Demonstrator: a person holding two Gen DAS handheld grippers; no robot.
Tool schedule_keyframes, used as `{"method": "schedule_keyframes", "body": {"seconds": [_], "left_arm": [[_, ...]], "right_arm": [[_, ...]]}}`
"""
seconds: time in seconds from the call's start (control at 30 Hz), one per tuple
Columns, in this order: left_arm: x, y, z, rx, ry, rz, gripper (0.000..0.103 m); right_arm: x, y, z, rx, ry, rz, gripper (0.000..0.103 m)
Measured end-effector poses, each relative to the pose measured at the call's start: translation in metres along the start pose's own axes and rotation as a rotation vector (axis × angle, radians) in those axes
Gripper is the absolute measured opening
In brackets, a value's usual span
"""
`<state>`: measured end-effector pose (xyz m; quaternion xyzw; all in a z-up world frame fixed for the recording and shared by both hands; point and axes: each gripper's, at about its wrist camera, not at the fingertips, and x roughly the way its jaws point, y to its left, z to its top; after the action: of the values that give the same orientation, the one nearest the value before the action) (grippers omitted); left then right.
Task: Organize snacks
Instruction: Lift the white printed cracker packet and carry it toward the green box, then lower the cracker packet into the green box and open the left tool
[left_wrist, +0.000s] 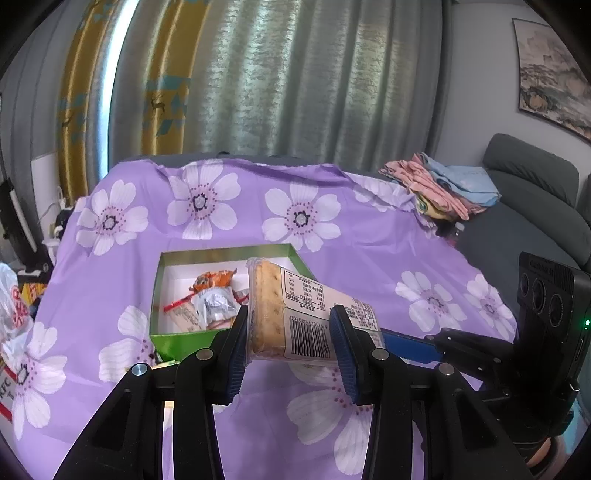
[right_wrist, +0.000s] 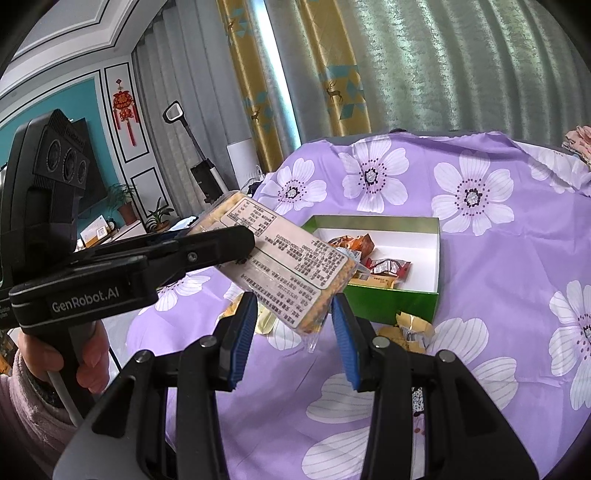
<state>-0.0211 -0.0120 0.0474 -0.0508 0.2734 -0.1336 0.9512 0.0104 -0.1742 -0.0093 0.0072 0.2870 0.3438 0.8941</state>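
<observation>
A clear-wrapped cracker pack (left_wrist: 291, 314) with a white label and barcode is held in my left gripper (left_wrist: 290, 325), which is shut on it, above the near edge of a green box (left_wrist: 177, 341). The box has a white inside and holds several small wrapped snacks (left_wrist: 214, 299). In the right wrist view the same cracker pack (right_wrist: 280, 266) hangs tilted in the left gripper's black fingers (right_wrist: 207, 254), left of the green box (right_wrist: 391, 301). My right gripper (right_wrist: 295, 332) is open and empty, just below the pack's lower end.
A purple floral cloth (left_wrist: 332, 229) covers the table. Loose yellow snack wrappers (right_wrist: 410, 328) lie in front of the box. Folded clothes (left_wrist: 443, 184) sit at the far right, beside a grey sofa (left_wrist: 532, 206). Bags (left_wrist: 11, 306) stand at the left edge.
</observation>
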Motion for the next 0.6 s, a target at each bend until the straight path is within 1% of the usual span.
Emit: {"method": "schedule_keyframes", "body": {"seconds": [0.23,0.37,0.6], "left_arm": [[0.011,0.004,0.014,0.003,-0.001,-0.002,0.043],[0.014,0.006,0.016,0.003,0.0,-0.001,0.043],[0.036,0.015,0.035,0.013,-0.001,-0.001,0.043]], "right_arm": [[0.006,-0.004,0.007,0.0,-0.007,-0.003,0.043],[0.013,-0.009,0.011,0.002,-0.01,-0.006,0.043],[0.026,-0.02,0.022,0.007,-0.011,-0.01,0.043]]}}
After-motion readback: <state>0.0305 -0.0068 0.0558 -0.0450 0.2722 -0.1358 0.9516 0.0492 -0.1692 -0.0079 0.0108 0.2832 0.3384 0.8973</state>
